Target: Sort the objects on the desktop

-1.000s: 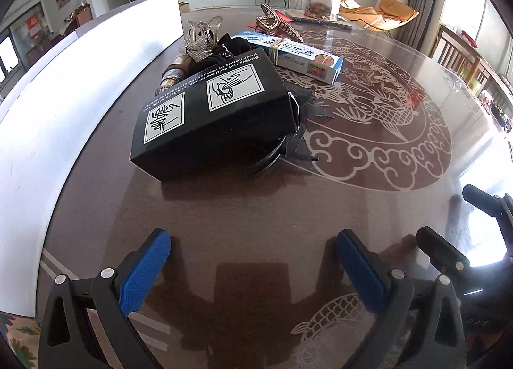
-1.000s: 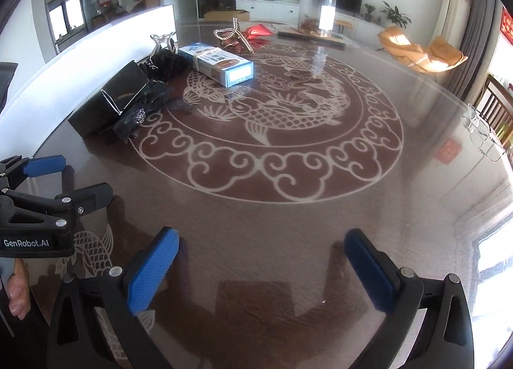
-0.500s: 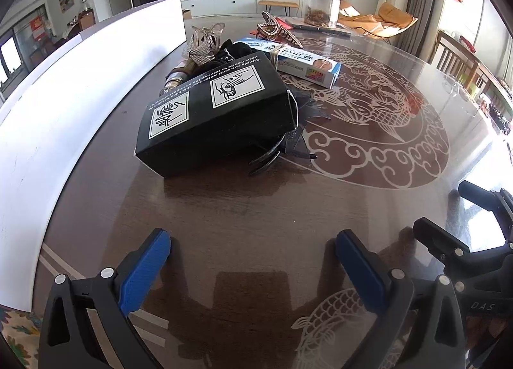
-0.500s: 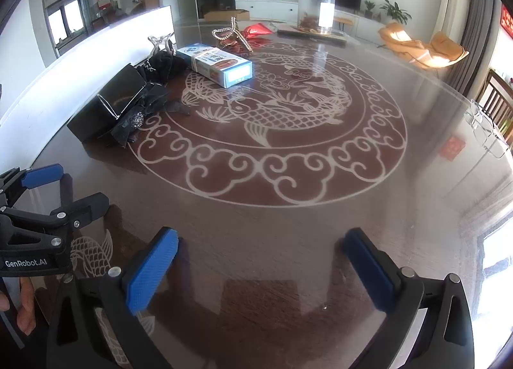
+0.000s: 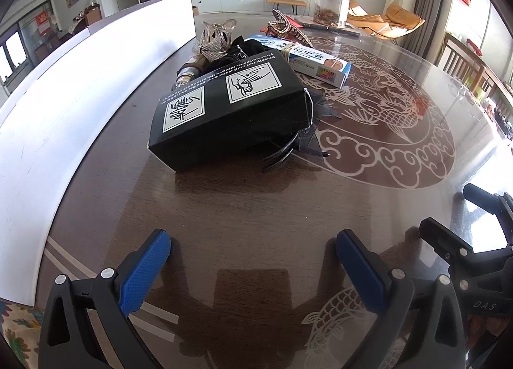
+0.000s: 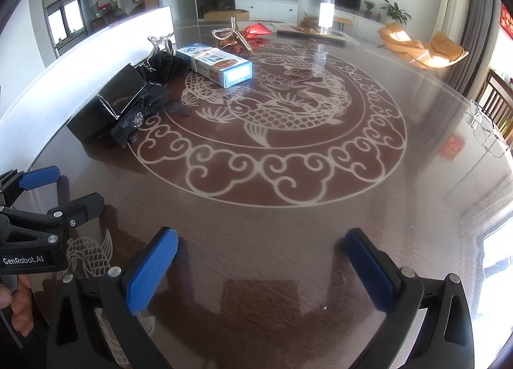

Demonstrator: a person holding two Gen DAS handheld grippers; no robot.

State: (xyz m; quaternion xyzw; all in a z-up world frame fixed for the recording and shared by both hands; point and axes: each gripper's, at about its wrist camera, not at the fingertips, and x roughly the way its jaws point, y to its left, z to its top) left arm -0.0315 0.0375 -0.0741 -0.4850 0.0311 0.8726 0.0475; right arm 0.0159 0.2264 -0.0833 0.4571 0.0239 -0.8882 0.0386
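Blue-padded fingers of the left gripper (image 5: pixel 253 260) and the right gripper (image 6: pixel 259 260) stand spread wide, grasping nothing, both low over the near bare part of the glass-topped desk (image 6: pixel 288 224). Beyond the left gripper lies a black box (image 5: pixel 231 106) with white printed panels, resting on its side near the white board (image 5: pixel 80 86) that borders the desk. A dark hair clip with gauze trim (image 6: pixel 138 118) lies against the box on its right. Farther back sits a black fabric bundle (image 6: pixel 165 65), then a blue-and-white carton (image 6: pixel 221 65) bound with a band, then a beaded ornament (image 6: pixel 229 35) and a red packet (image 6: pixel 256 29). At the far edge stands a clear jar (image 6: pixel 315 11). Judged step: approach, with no object yet taken. The next move likely calls for advancing the left gripper to the black box, aligning the fingers across its narrow sides, and closing without trapping the clip.
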